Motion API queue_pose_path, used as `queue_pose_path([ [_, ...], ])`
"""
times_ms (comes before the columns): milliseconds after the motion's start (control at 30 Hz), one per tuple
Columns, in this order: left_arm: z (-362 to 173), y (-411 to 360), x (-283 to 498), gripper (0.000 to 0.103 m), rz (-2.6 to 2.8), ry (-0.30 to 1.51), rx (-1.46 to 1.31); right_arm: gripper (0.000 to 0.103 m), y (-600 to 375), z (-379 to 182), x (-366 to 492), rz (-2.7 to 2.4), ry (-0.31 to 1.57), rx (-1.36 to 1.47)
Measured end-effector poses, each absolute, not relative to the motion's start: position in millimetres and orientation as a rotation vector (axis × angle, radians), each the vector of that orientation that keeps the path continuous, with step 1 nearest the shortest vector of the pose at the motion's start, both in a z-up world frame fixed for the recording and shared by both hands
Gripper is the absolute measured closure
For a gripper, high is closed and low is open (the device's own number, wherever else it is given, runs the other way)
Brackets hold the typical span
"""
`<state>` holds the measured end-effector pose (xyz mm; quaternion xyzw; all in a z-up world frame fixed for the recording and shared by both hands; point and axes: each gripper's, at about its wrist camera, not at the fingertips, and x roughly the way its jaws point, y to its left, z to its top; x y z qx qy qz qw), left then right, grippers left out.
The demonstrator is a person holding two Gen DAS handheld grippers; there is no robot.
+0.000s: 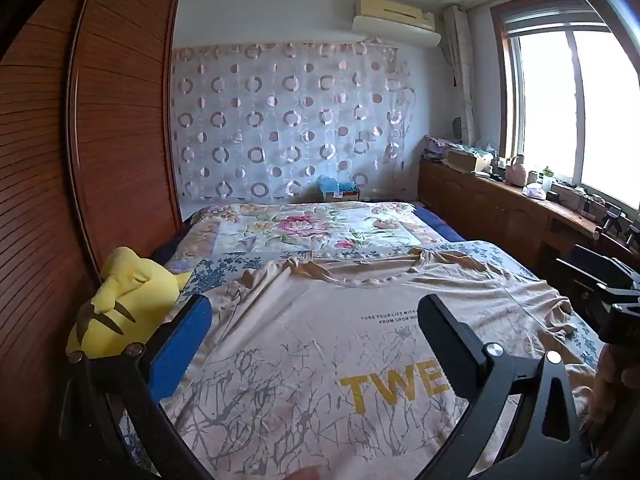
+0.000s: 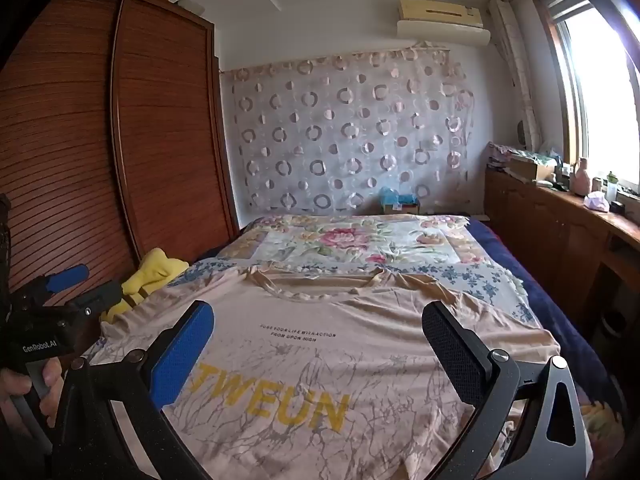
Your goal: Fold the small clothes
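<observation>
A beige T-shirt [image 1: 280,392] [image 2: 320,320] with a yellow "TWEUN" print lies face up on the bed, its neckline on the far side. Its sleeves are rumpled at both sides. My left gripper [image 1: 316,332] hovers open over the shirt's left half with nothing between its fingers; the right wrist view shows the left gripper [image 2: 82,286] at the left edge. Over the shirt's chest my right gripper [image 2: 318,344] stands open and empty as well. In the left wrist view only part of the right gripper [image 1: 612,300] is visible, at the right edge.
A yellow plush toy [image 1: 128,300] [image 2: 152,276] lies by the shirt's left shoulder, against the wooden wardrobe [image 1: 120,140]. A floral quilt [image 1: 312,228] covers the far bed. A cluttered wooden counter [image 2: 560,208] runs under the window on the right. A hand [image 2: 24,392] holds the left gripper's handle.
</observation>
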<state>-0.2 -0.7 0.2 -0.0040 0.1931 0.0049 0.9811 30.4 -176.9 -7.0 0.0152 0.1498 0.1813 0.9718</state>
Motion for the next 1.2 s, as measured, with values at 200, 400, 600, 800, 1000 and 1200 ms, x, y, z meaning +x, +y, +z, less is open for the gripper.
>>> queue_pose_path([
  [200,0.0,-0.5,-0.5,0.0,0.008,0.387,-0.014,0.0,-177.8,-8.1,30.3,0.365,0.299,0.03],
  [400,0.1,-0.5,0.1,0.0,0.007,0.392,-0.017,0.0,-176.7,-5.7,30.7,0.363,0.305,0.026],
  [600,-0.1,-0.9,0.5,0.0,0.009,0.386,-0.016,0.0,-175.7,-5.6,29.1,0.363,0.299,0.025],
  [800,0.0,-0.9,0.4,0.0,0.009,0.385,-0.018,0.0,-175.2,-6.4,27.3,0.361,0.293,0.024],
  [1000,-0.1,-0.8,0.4,0.0,0.009,0.384,-0.019,0.0,-174.7,-6.4,27.2,0.36,0.292,0.022],
  [1200,0.0,-0.7,0.3,0.0,0.008,0.383,-0.02,0.0,-174.3,-6.9,27.0,0.361,0.296,0.023],
])
